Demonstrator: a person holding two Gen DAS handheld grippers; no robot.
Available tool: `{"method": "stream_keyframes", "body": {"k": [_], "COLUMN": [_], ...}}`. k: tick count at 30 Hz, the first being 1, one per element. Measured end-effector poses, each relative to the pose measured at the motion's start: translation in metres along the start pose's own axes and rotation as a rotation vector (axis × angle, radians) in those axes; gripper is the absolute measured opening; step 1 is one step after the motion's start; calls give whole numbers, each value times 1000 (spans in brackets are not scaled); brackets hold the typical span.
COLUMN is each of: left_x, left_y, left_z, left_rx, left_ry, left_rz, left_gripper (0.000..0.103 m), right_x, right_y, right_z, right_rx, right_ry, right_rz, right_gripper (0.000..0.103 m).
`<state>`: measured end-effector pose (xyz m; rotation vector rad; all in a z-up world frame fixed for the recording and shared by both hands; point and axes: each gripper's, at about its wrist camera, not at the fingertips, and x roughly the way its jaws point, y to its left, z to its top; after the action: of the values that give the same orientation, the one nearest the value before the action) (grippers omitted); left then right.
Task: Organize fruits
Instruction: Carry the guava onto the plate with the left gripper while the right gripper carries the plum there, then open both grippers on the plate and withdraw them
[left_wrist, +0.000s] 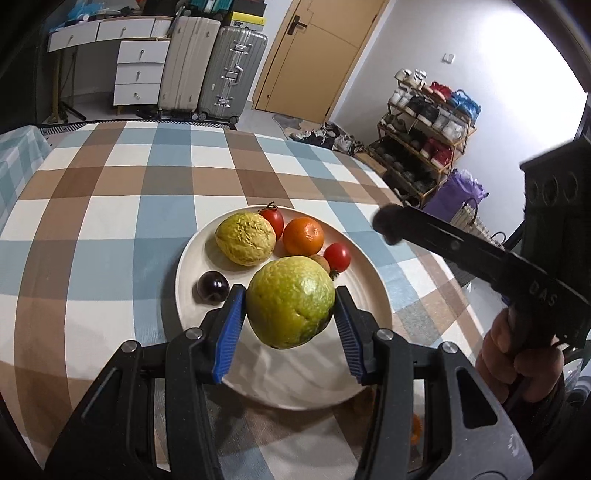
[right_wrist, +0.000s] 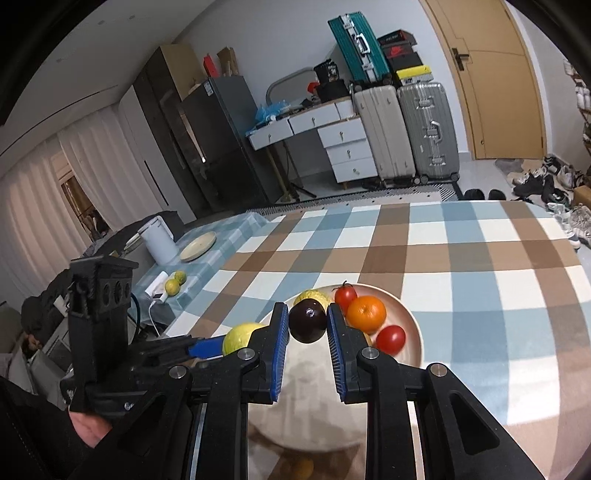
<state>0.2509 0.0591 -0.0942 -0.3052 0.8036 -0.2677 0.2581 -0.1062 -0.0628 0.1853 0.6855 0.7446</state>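
Left gripper (left_wrist: 290, 302): black frame, ribbed blue pads, clamped on the guava's two flanks; fruit held above the plate's near half.
Guava (left_wrist: 290, 301): large, rounded, yellow-green, finely pebbled skin, dark patch at its underside.
Right gripper (right_wrist: 307, 320): same build, jaws narrow, pads pressed on the plum's sides; in the left view it shows as a dark arm at 3 o'clock, a hand (left_wrist: 517, 365) on its grip.
Plum (right_wrist: 307, 321): small, round, glossy, near black. A dark glossy fruit also shows in the left view at the plate's 9 o'clock, beside the left pad; whether it is the same one I cannot tell.
Plate (left_wrist: 373, 291): round, cream, matt, shallow rim, faint concentric rings; set on the cloth toward the near edge.
Wrinkled fruit (left_wrist: 245, 238): oval, dull yellow, deeply creased skin; plate's 11 o'clock, left view.
Orange (left_wrist: 303, 236): round, smooth, bright; plate's 12 to 1 o'clock.
Tomatoes: two, small, red, shiny; one (left_wrist: 272, 219) with a stalk at 12 o'clock, between wrinkled fruit and orange; one (left_wrist: 337, 256) at 2 o'clock.
Brown fruit (left_wrist: 320, 261): small, rough; mostly hidden between guava and the second tomato.
Cloth (left_wrist: 110, 221): woven check in blue, brown and white, lying flat.
Side table, right view, 9 o'clock: second cream plate (right_wrist: 198, 246), white kettle (right_wrist: 157, 240), two small yellow-green fruits (right_wrist: 175, 282).
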Motion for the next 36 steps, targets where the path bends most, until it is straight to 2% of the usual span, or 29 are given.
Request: {"method": "stream_keyframes", "body": {"k": [14, 28, 31, 32, 35, 36], "left_x": [42, 60, 59, 58, 53, 50], "left_y": [8, 11, 10, 9, 8, 8], "left_z": [2, 8, 8, 9, 11, 12], "left_rx": [20, 33, 40, 43, 46, 43], "left_ry": [62, 86, 80, 71, 61, 57], "left_rz": [19, 38, 48, 58, 73, 84], "left_gripper": [45, 45, 45, 46, 46, 46], "right_x": [67, 95, 94, 93, 87, 84], "right_y": [-26, -30, -30, -29, -29, -28], "right_z": [-4, -6, -6, -5, -4, -4], "right_rx": [57, 63, 62, 64, 64, 62], "right_ry": [153, 230, 221, 221, 208, 199], "right_rz": [16, -2, -20, -15, -23, -23], "right_gripper": [22, 22, 23, 24, 37, 38]}}
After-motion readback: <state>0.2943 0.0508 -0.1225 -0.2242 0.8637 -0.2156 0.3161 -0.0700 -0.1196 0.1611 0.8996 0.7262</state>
